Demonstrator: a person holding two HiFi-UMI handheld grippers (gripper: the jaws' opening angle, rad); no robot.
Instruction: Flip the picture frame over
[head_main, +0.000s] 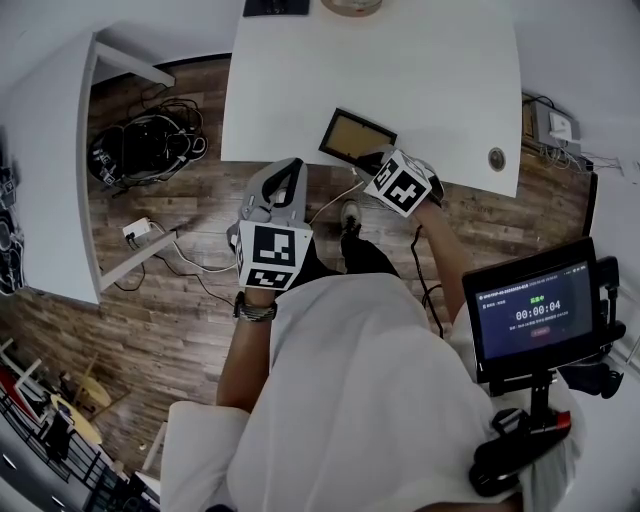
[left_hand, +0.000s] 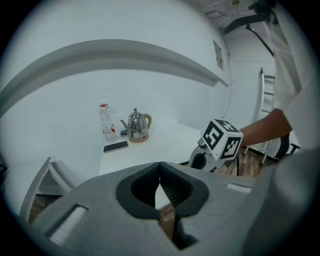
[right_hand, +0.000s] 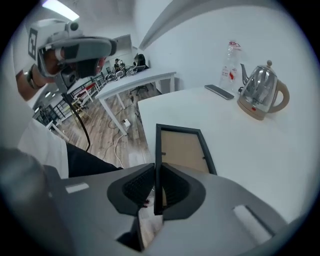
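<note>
The picture frame (head_main: 356, 139) lies near the front edge of the white table (head_main: 420, 70). Its black border and brown backing (right_hand: 182, 150) face up. My right gripper (head_main: 378, 162) reaches down to the frame's near corner, and its jaws (right_hand: 158, 187) are shut on the frame's thin black edge. The right gripper's marker cube (left_hand: 221, 139) shows in the left gripper view beside the table edge. My left gripper (head_main: 284, 172) hangs to the left, just off the table edge over the wooden floor. Its pads (left_hand: 167, 187) meet at the tip with nothing between them.
A steel kettle (right_hand: 260, 95), a clear bottle (right_hand: 230, 67) and a dark phone (right_hand: 220, 91) stand at the table's far side. A round grommet (head_main: 497, 158) sits near the right front edge. Cables (head_main: 150, 145) lie on the floor to the left. A screen on a stand (head_main: 535, 310) is at my right.
</note>
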